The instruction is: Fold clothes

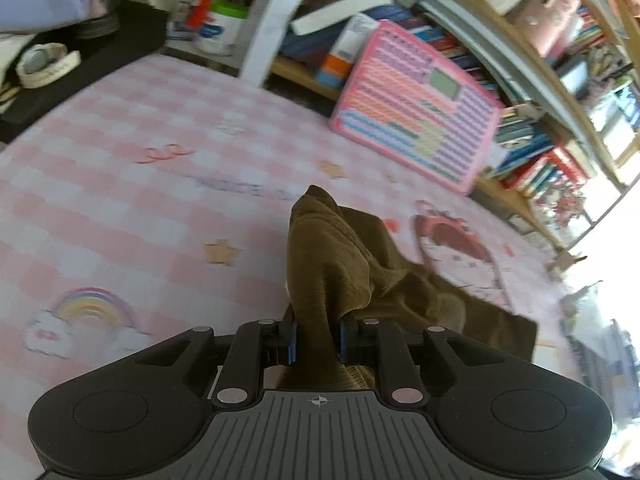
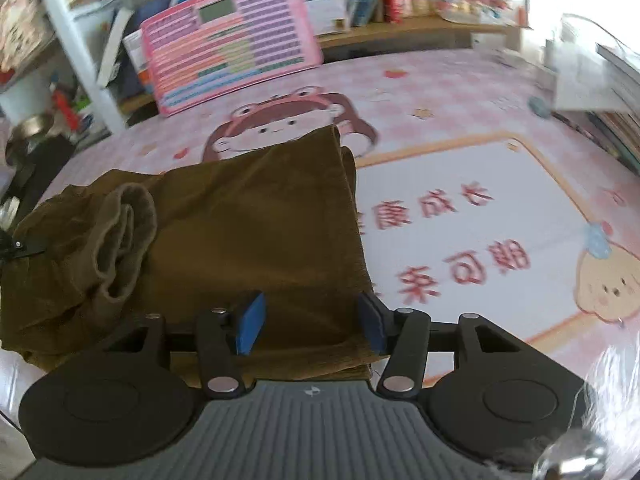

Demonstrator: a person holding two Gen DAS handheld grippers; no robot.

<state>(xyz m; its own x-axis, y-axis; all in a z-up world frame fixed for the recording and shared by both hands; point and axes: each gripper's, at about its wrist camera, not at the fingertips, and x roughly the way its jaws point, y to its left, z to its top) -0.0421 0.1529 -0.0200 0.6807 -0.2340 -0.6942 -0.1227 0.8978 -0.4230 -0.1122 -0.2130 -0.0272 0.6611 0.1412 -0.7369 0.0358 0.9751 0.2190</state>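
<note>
An olive-brown corduroy garment (image 2: pixel 256 216) lies partly folded on the pink checked table cover (image 2: pixel 440 92), its beige-lined waistband (image 2: pixel 124 240) bunched at the left. My left gripper (image 1: pixel 315 340) is shut on a bunched part of the garment (image 1: pixel 320 264) and holds it lifted above the cover (image 1: pixel 120 160). My right gripper (image 2: pixel 310 322) is open, its blue pads (image 2: pixel 250 322) apart just above the garment's near edge. The tip of the left gripper shows at the far left of the right wrist view (image 2: pixel 16 246).
A pink toy tablet (image 1: pixel 420 116) leans against the bookshelf (image 1: pixel 540 80) at the back; it also shows in the right wrist view (image 2: pixel 228 40). A black stand with a watch (image 1: pixel 44 64) sits at the far left. Stacked books (image 2: pixel 600 92) stand at the right.
</note>
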